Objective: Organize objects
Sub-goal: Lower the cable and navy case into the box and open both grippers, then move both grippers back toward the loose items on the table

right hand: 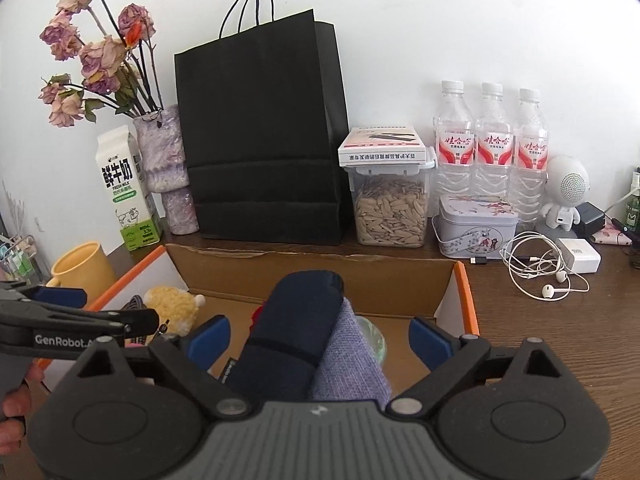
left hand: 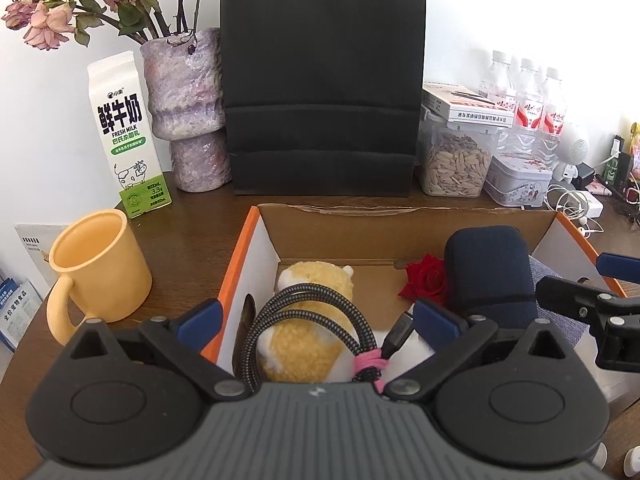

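An open cardboard box with orange outer sides is set on the brown worktop, near edge toward the cameras. Inside, at left, a yellow plush toy is seen, with a coiled braided cable, bound by a pink tie, lying over it. A red rose lies mid-box; right of it a dark navy pouch lies, with a grey-blue cloth bundle just beside it on the right.

The left tongs are held wide apart over the toy and cable; neither blue pad is seen pressing on anything. The right tongs are likewise spread wide, the pouch and cloth lying between the pads, apparently unclamped.

Left of the box a yellow mug is noted. Far side: milk carton, vase of dried roses, black paper bag, seed jar, three water bottles.
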